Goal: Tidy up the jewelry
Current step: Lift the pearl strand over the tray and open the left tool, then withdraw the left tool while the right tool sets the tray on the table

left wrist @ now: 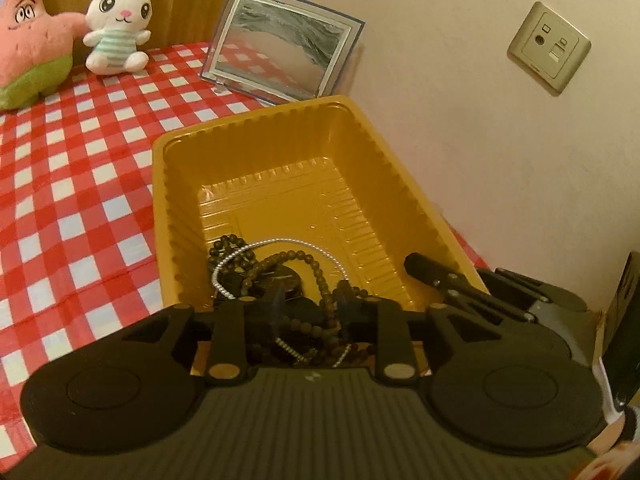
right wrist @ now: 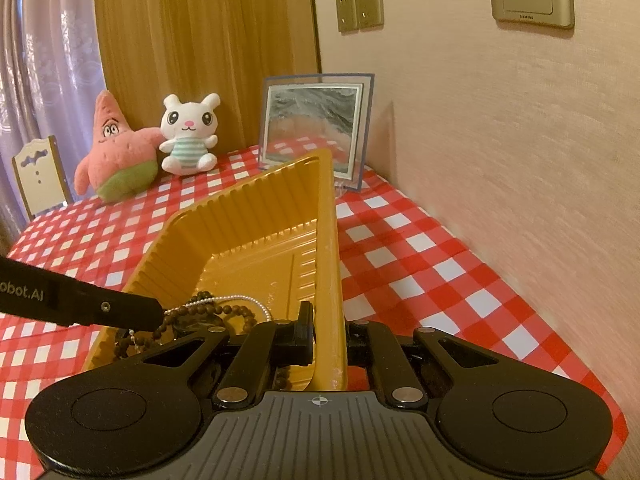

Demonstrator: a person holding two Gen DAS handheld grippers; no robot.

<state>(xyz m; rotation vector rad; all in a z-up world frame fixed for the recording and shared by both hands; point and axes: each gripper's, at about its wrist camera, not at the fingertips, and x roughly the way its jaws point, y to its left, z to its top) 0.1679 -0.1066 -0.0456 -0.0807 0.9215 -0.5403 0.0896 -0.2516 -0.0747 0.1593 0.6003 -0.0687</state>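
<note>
The right gripper is clamped on the yellow tray's near wall, probably to steady it. The left gripper hangs narrowly parted over the jewelry, gripping nothing. It's a tangle in the tray's near end: dark bead strands, 1 silvery chain.

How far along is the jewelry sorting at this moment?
Done: brown bead strands, a silver bead chain and a dark watch lie heaped at the near end of the yellow tray.
In hand: the right gripper pinches the tray's wall; the left gripper hangs over the heap, strands between its fingers, grip unclear.
Left: no jewelry shows on the checked tablecloth; the heap remains tangled.
</note>
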